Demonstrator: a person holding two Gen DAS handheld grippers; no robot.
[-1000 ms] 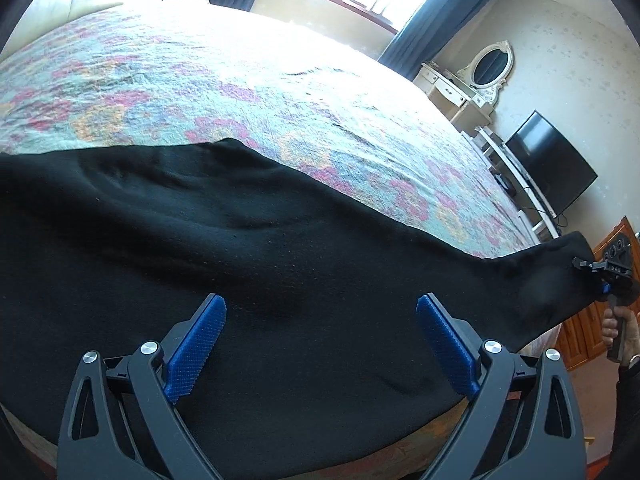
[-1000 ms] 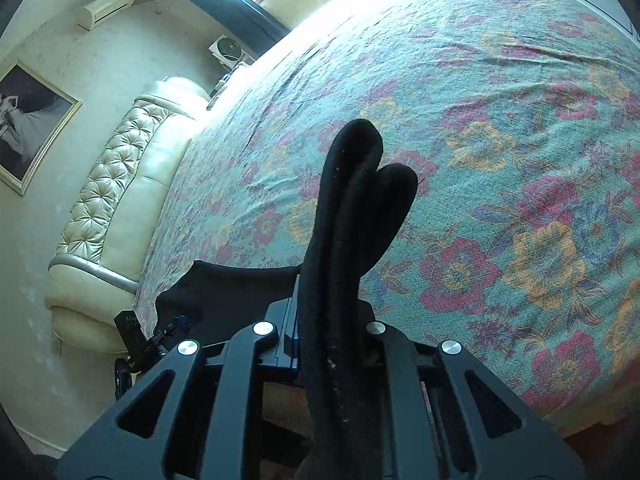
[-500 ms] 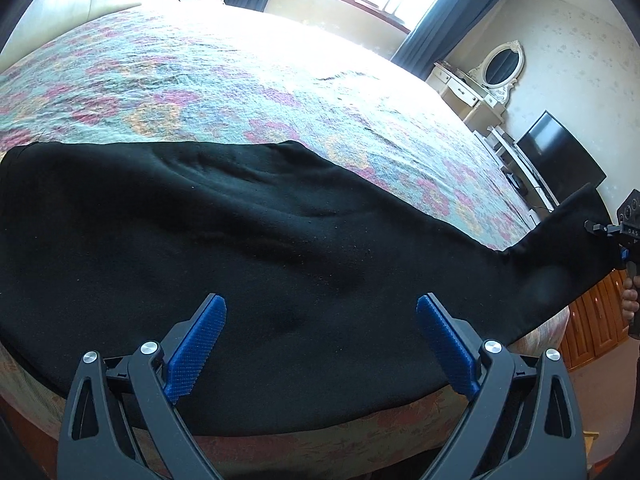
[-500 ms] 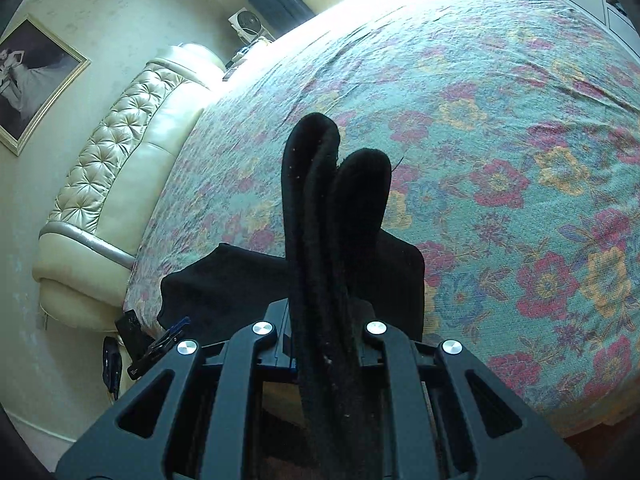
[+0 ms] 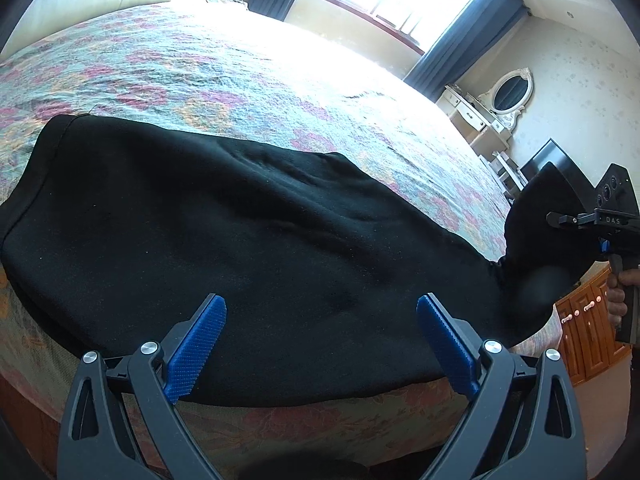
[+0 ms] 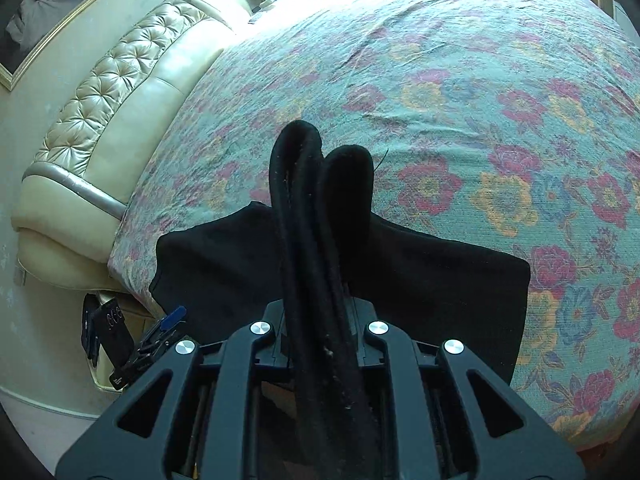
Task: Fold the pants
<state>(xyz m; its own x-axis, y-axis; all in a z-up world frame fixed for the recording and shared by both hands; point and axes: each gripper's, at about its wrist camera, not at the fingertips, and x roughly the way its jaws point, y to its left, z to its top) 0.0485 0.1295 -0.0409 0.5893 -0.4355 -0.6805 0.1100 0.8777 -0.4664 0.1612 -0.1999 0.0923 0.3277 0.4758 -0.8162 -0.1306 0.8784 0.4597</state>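
The black pants [image 5: 240, 232] lie along the near edge of the floral bed, waist end at the left. My left gripper [image 5: 320, 336] is open and empty, its blue pads [image 5: 196, 344] just above the pants' near edge. My right gripper [image 6: 320, 320] is shut on the leg cuffs [image 6: 320, 184], which stand up folded between its jaws. In the left wrist view it [image 5: 576, 220] holds that leg end [image 5: 540, 216] lifted at the bed's right corner. The rest of the pants [image 6: 440, 280] lies flat beyond it.
The floral bedspread [image 6: 480, 100] covers a wide bed with a cream tufted headboard [image 6: 104, 92]. A white dresser with an oval mirror [image 5: 512, 92], a dark TV [image 5: 548, 164] and a wooden cabinet [image 5: 588, 328] stand to the right of the bed.
My left gripper has drawn back from the pants, so more of the bed edge shows. My right gripper has raised the leg end and carried it in over the bed.
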